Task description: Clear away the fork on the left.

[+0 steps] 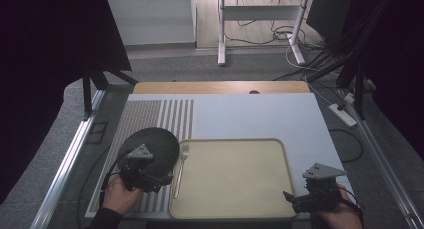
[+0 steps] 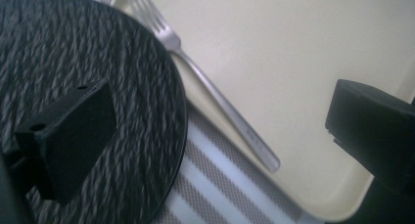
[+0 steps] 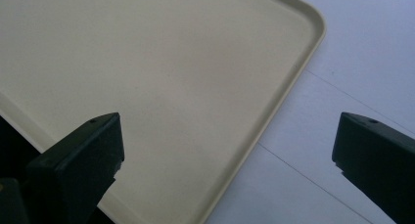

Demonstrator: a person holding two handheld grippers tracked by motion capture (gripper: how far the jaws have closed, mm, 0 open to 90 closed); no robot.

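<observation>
High view: cream tray [image 1: 235,189] serves as reference. A fork [image 1: 180,170] lies along the tray's left edge, tines pointing away from the person. A black round plate [image 1: 159,145] sits just left of the tray. The left gripper [image 1: 145,181] hovers over the plate's near part, the right gripper [image 1: 300,201] at the tray's near right corner.

Left gripper view: jaws spread wide, nothing between them; the fork [image 2: 210,84] rests on the tray's rim [image 2: 313,204], apparently clear of the plate [image 2: 98,53].

Right gripper view: jaws spread, empty, above the tray's corner [image 3: 293,18].
</observation>
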